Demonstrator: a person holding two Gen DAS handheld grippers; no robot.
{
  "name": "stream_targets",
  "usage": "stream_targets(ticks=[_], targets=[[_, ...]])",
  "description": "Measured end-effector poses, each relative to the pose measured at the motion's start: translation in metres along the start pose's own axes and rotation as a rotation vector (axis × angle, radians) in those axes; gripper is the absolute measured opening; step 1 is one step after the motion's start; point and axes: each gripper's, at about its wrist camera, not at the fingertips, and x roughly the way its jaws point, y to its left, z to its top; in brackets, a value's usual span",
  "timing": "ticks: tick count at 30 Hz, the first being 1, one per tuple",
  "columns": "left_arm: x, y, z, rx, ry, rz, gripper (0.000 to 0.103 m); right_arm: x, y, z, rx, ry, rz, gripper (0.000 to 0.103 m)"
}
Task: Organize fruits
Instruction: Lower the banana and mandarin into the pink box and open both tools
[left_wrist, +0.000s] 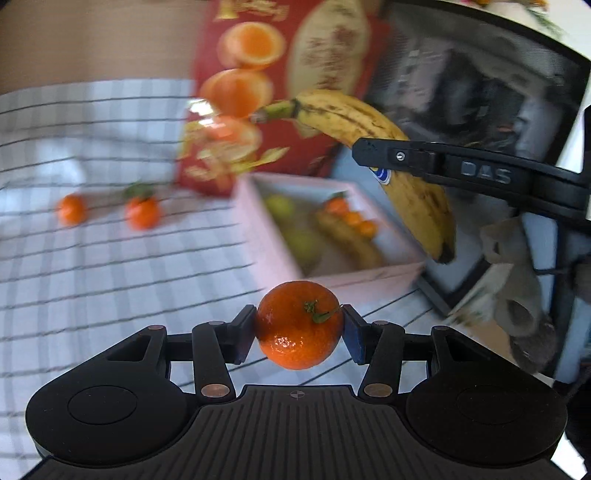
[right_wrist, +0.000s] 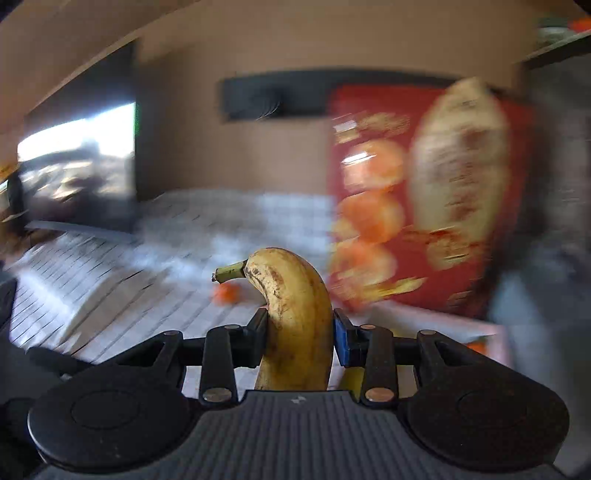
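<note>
Two fruits are held off the counter (left_wrist: 92, 266) at once. The left tongs (left_wrist: 298, 332) are closed only as far as a mandarin (left_wrist: 298, 325) allows: both pads press its sides, and it sits between them with its green stem facing the camera, above the checked cloth that covers the counter. The right tongs (right_wrist: 299, 339) are clamped around a spotted yellow banana (right_wrist: 295, 325), gripped near its middle, with the stem end curving up and to the left in the right wrist view.

From the left wrist view the same banana (left_wrist: 373, 125) hangs in the air above and to the right of a pink tray (left_wrist: 258, 236), and one black finger (left_wrist: 424, 158) of the right tongs crosses in front of it. The tray rests on the cloth and holds two greenish fruits (left_wrist: 295, 236), another banana (left_wrist: 347, 236) and a few small mandarins (left_wrist: 351, 218); blur hides the finer detail.

Two loose mandarins (left_wrist: 142, 212) lie on the cloth well to the left of the tray, apart from each other. Behind the tray a red box (left_wrist: 288, 74) printed with oranges stands upright. A dark screen (left_wrist: 480, 92) sits at the right of the left wrist view.
</note>
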Motion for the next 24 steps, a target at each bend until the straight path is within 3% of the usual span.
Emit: stream_targets(ticks=[4,10,13,18,24], targets=[[0.020,-0.022,0.004,0.040,0.020,-0.077,0.055,0.004,-0.049,-0.002,0.107,0.042,-0.149,0.036],[0.026,-0.022,-0.005,0.047,0.053,-0.083,0.055,0.058,-0.098,-0.024,0.300,0.175,-0.208,0.036],[0.019,-0.010,-0.008,0.015,0.053,-0.054,0.055,0.093,-0.106,-0.035,0.369,0.237,-0.209,0.036],[0.009,0.015,-0.015,-0.063,0.062,0.009,0.055,0.138,-0.102,-0.045,0.456,0.282,-0.306,0.036],[0.003,0.036,-0.022,-0.133,0.069,0.050,0.055,0.157,-0.095,-0.056,0.470,0.348,-0.285,0.036]])
